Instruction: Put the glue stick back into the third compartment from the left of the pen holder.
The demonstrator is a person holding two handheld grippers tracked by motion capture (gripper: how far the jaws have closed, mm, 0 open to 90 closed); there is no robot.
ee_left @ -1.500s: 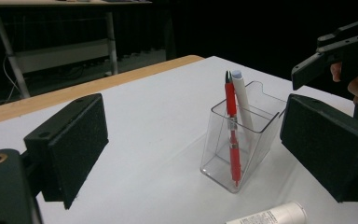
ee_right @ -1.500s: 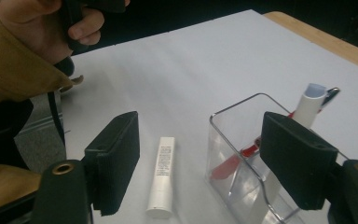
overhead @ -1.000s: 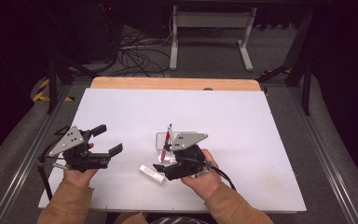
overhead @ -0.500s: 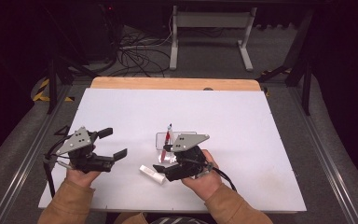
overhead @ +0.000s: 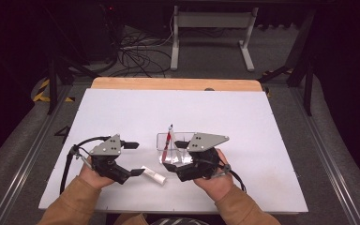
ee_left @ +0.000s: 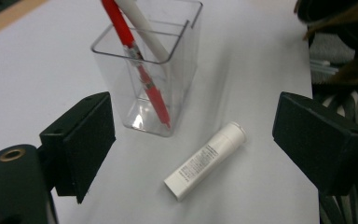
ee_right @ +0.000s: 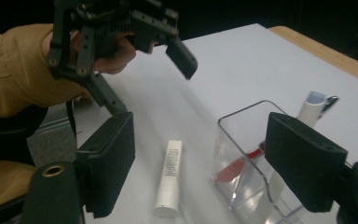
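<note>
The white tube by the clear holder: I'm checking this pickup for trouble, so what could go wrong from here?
1. The white tube lies flat on its round side; the left gripper, jaws open either side of it, could roll it away while closing.
2. The clear holder stands close by with a red pen leaning in it; a jaw could knock it over.
3. The right gripper is close; they might collide.

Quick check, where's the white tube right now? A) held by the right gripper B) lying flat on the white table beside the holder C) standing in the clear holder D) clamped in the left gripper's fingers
B: the white tube lies flat on the table next to the clear holder, which holds the red pen; no gripper fingers touch it.
</note>
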